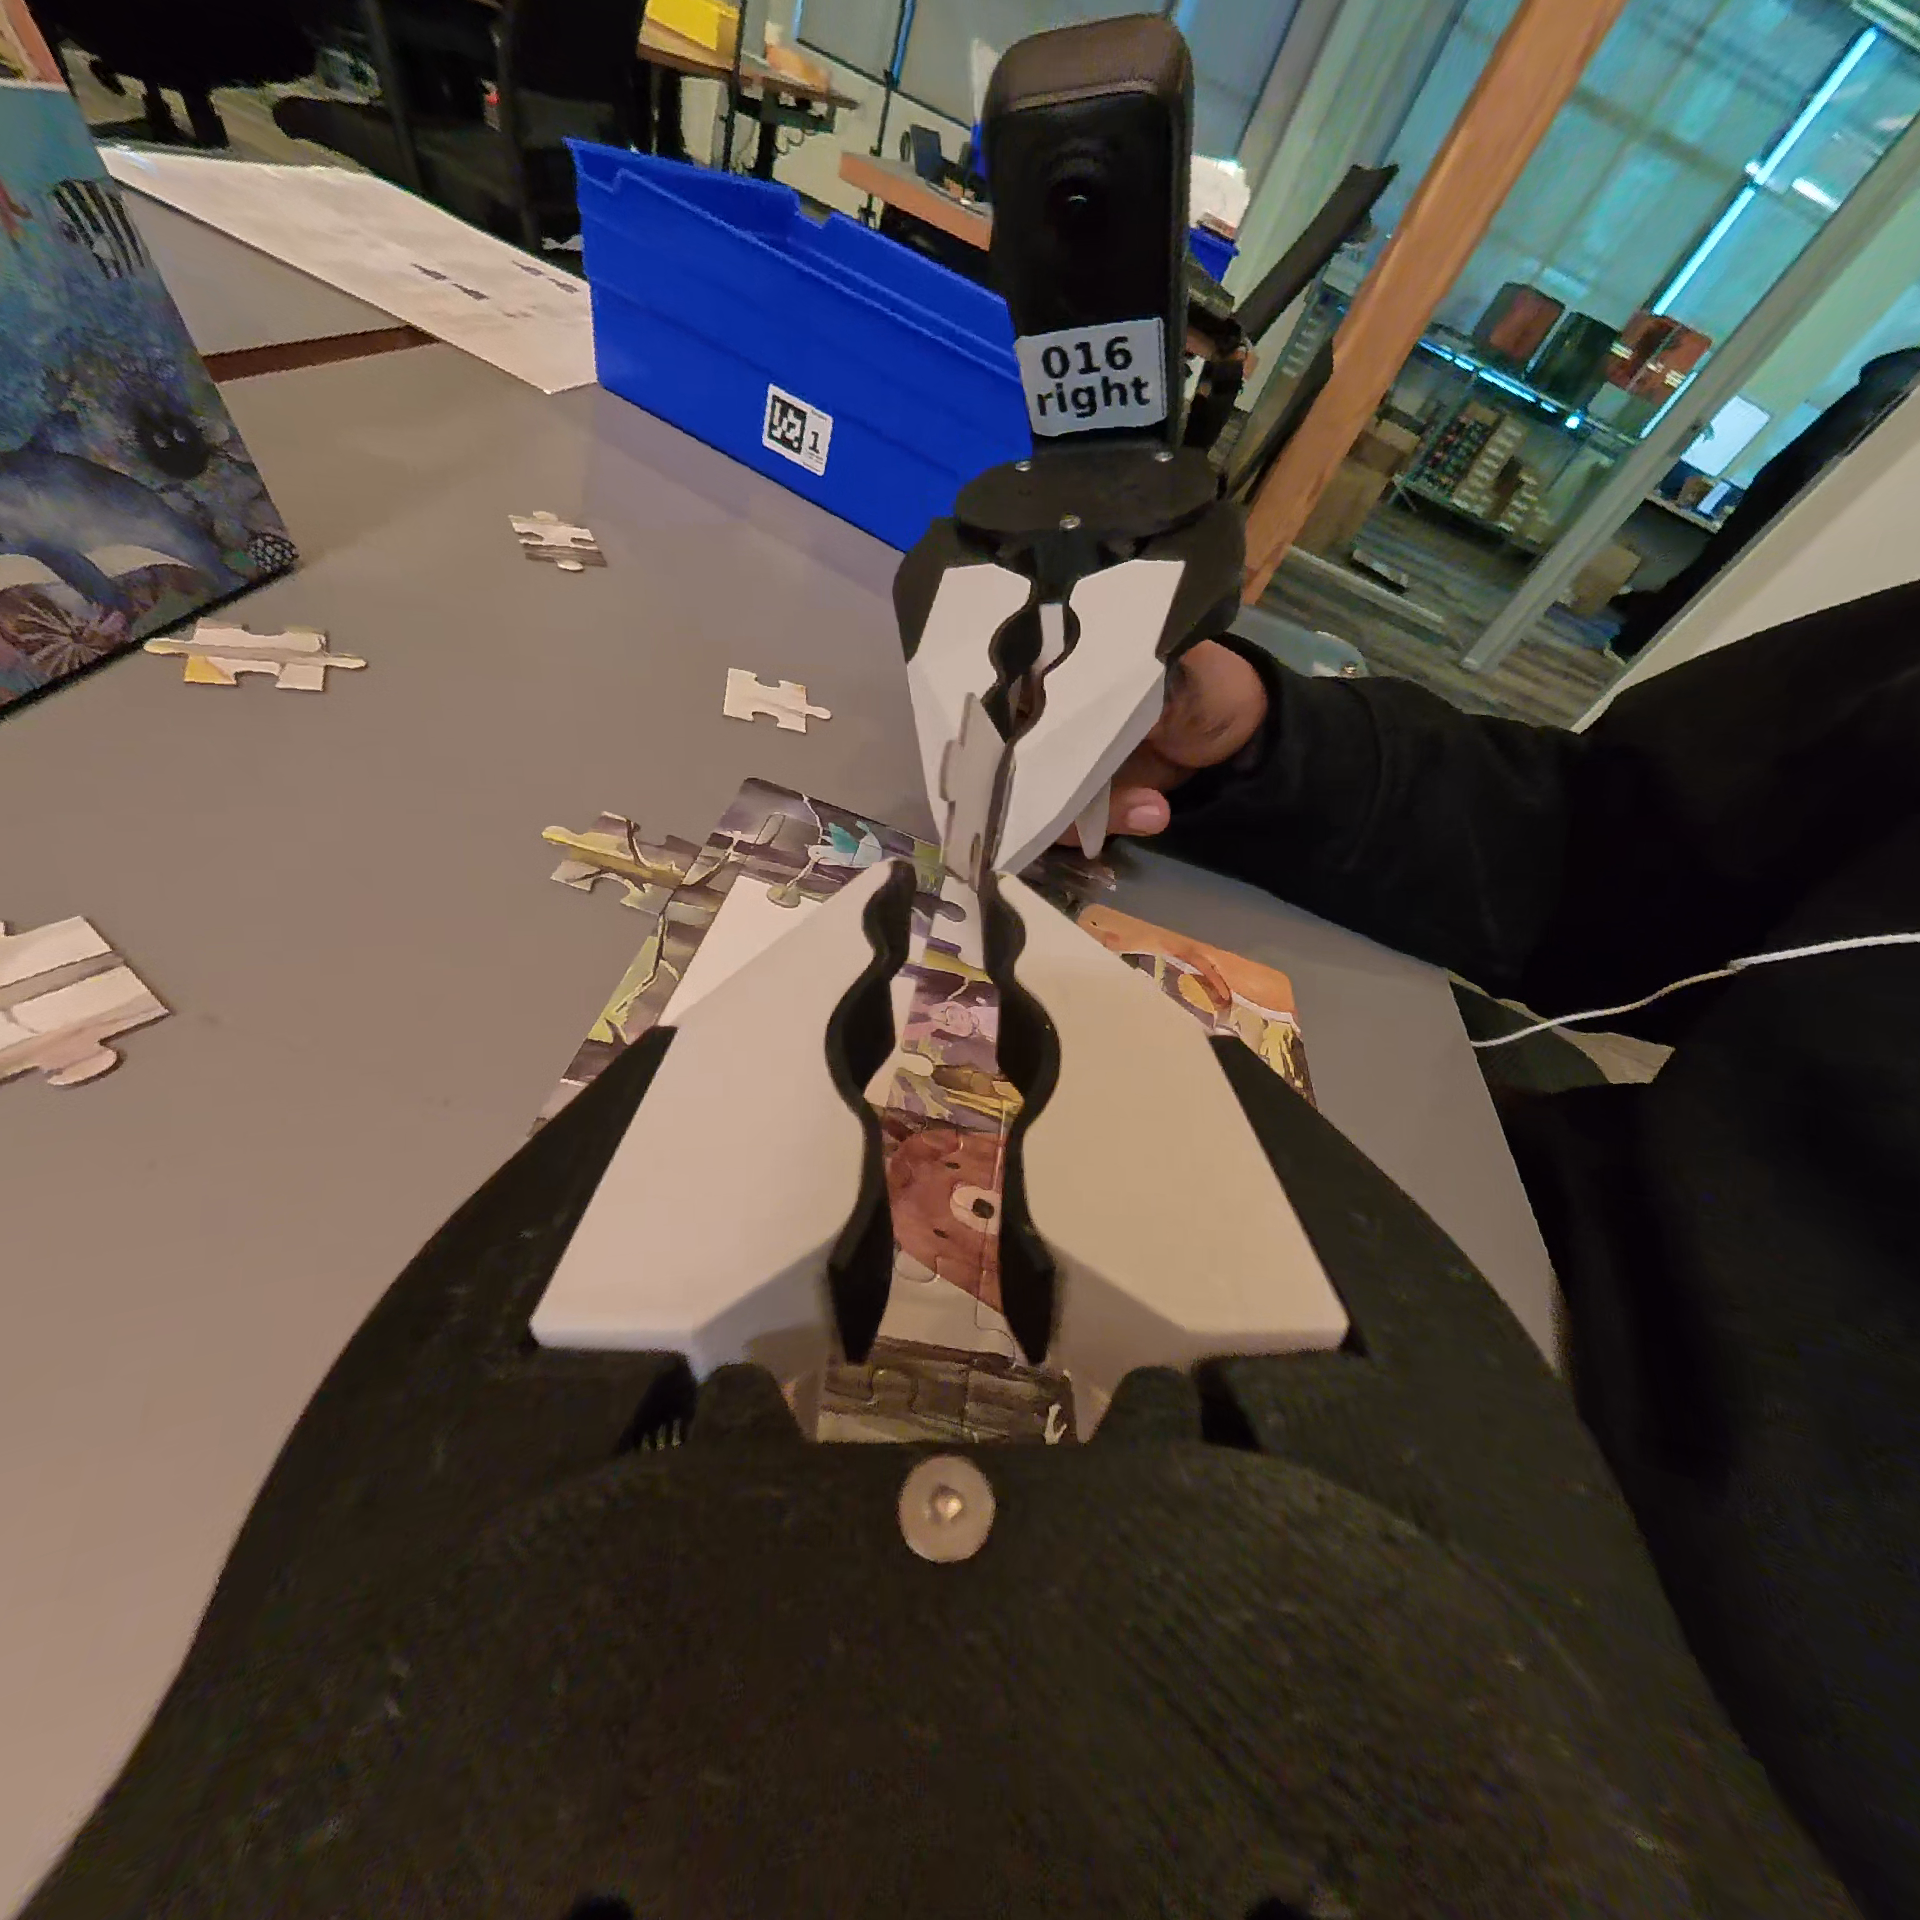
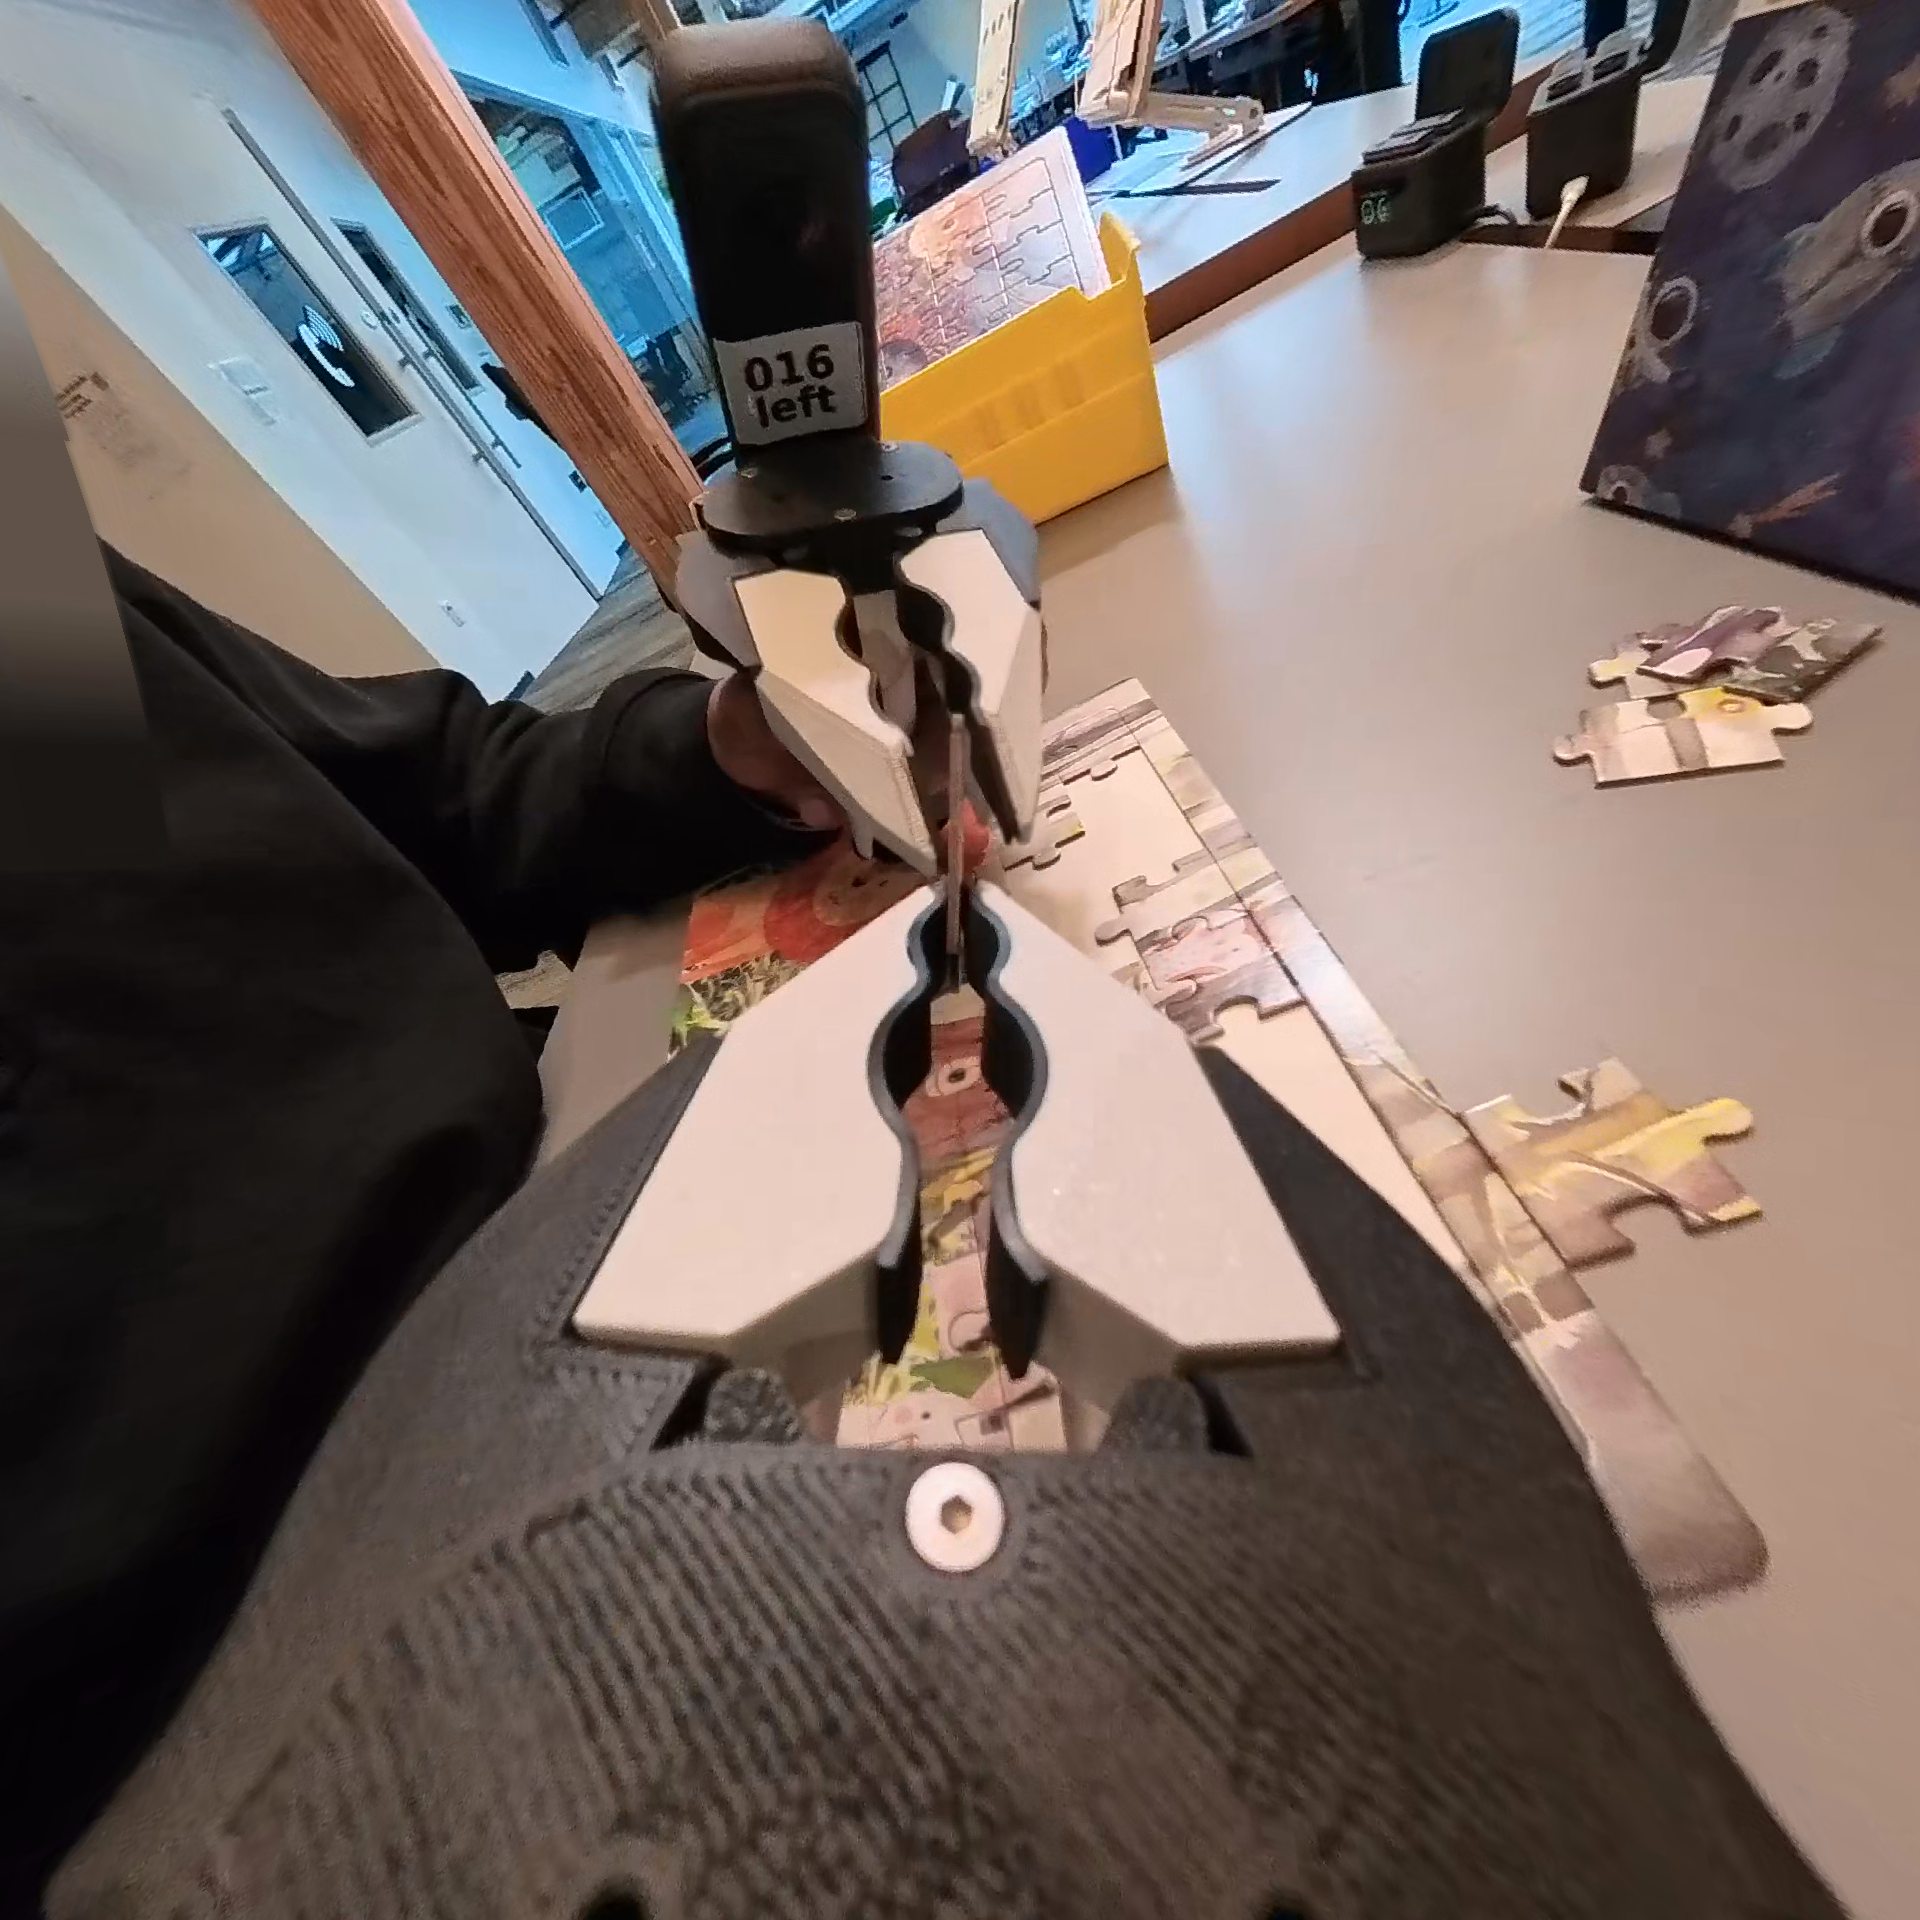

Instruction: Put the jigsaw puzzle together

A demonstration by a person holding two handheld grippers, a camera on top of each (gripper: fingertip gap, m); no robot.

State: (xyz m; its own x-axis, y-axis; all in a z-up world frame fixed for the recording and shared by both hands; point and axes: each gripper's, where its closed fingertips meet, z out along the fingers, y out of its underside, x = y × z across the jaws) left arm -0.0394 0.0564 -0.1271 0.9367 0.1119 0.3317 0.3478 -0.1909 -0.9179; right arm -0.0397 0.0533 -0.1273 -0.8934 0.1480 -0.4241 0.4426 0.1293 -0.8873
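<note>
At the centre of both views, the white-fingered right gripper [image 1: 982, 831] pinches 1 pale cardboard puzzle piece [image 1: 961, 790] edge-on, tip to tip with the white-fingered left gripper [image 1: 951, 883], whose fingers stand narrowly apart. Below them the partly assembled colourful jigsaw puzzle [image 2: 1236, 935] lies flat on the grey table [image 1: 416, 831]. Loose pieces [image 2: 1610, 1153] lie at right in the right wrist view.

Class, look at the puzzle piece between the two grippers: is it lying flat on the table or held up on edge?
On edge. The puzzle piece stands vertical above the assembled puzzle, pinched by the right gripper; in the right wrist view it shows only as a thin strip.
</note>
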